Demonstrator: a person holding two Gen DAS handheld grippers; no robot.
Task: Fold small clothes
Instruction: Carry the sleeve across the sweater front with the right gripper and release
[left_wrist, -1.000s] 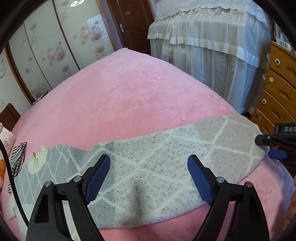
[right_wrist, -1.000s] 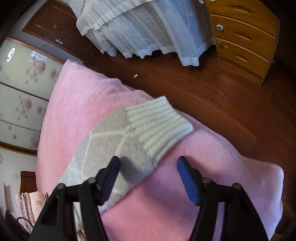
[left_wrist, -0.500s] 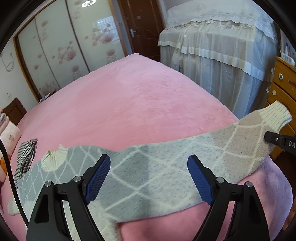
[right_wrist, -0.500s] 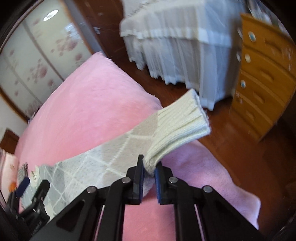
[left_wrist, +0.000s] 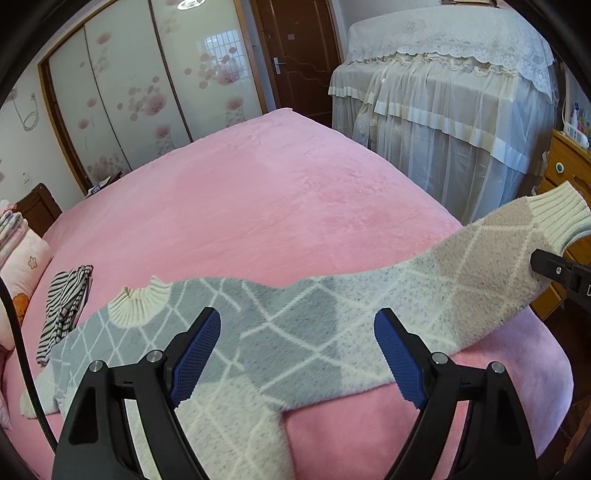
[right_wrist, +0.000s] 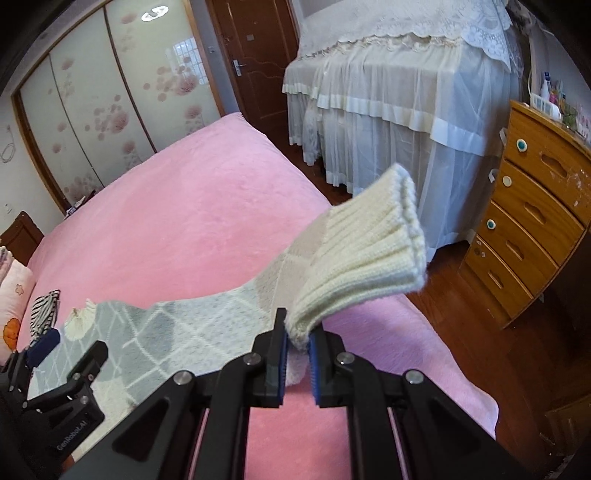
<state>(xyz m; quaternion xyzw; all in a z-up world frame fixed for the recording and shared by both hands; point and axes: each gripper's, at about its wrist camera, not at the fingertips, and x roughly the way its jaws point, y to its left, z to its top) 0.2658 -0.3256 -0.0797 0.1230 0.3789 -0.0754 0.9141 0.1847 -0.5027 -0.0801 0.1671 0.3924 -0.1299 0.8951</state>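
Observation:
A small grey, beige and cream diamond-pattern sweater (left_wrist: 295, 332) lies spread on the pink bed (left_wrist: 258, 192). My right gripper (right_wrist: 297, 354) is shut on the sleeve near its cream ribbed cuff (right_wrist: 369, 258) and holds that sleeve lifted off the bed. The lifted sleeve and cuff (left_wrist: 557, 218) show at the right of the left wrist view. My left gripper (left_wrist: 295, 354) is open and empty, hovering over the sweater's body near the armpit. It also shows in the right wrist view (right_wrist: 59, 365), at lower left.
A folded striped garment (left_wrist: 66, 302) lies on the bed left of the sweater. Pillows (left_wrist: 18, 273) are at the far left. A lace-covered piece of furniture (right_wrist: 399, 92) and a wooden dresser (right_wrist: 532, 221) stand to the right, past the bed's edge over the wooden floor.
My right gripper closed on the sleeve near the cuff and lifted it up off the bed. My left gripper stayed open and drew back a little over the sweater.

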